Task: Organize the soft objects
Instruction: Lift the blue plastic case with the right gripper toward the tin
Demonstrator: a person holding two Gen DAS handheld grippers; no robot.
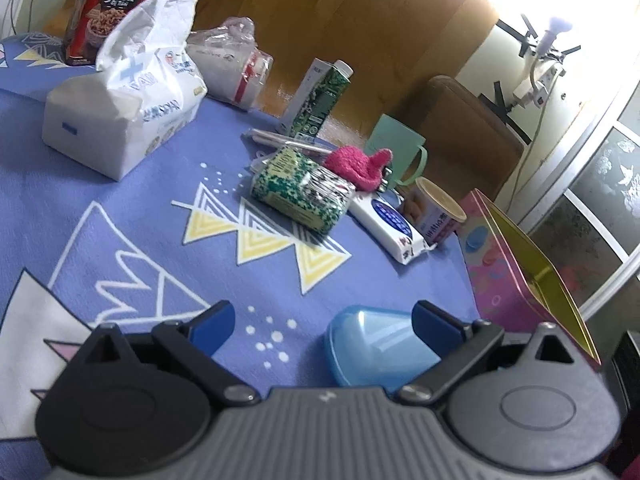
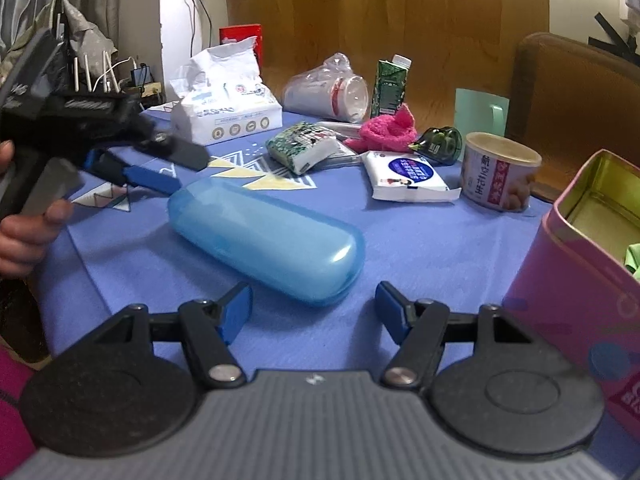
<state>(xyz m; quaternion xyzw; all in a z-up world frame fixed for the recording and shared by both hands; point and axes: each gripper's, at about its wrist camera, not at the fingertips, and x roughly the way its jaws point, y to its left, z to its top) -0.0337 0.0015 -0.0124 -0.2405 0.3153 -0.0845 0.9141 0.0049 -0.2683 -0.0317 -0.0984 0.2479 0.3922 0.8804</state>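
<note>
A pink fluffy cloth (image 1: pixel 358 164) (image 2: pixel 384 130) lies at the far side of the blue tablecloth (image 1: pixel 140 220), beside a green patterned tissue pack (image 1: pixel 300 188) (image 2: pixel 308 146) and a small white-blue tissue packet (image 1: pixel 388 220) (image 2: pixel 408 176). A big white tissue pack (image 1: pixel 120 112) (image 2: pixel 224 108) stands at the far left. A blue glasses case (image 1: pixel 380 344) (image 2: pixel 268 240) lies nearest. My left gripper (image 1: pixel 324 322) (image 2: pixel 168 168) is open, with one end of the case beside its right finger. My right gripper (image 2: pixel 314 306) is open just short of the case's other end, holding nothing.
A pink tin box (image 1: pixel 520 280) (image 2: pixel 580 280) stands open at the right table edge, something green inside. Farther back are a peanut can (image 2: pixel 500 172), a tape dispenser (image 2: pixel 438 142), a mint mug (image 1: pixel 396 144), a green carton (image 1: pixel 320 96), bagged cups (image 2: pixel 332 92) and a red box (image 1: pixel 108 4).
</note>
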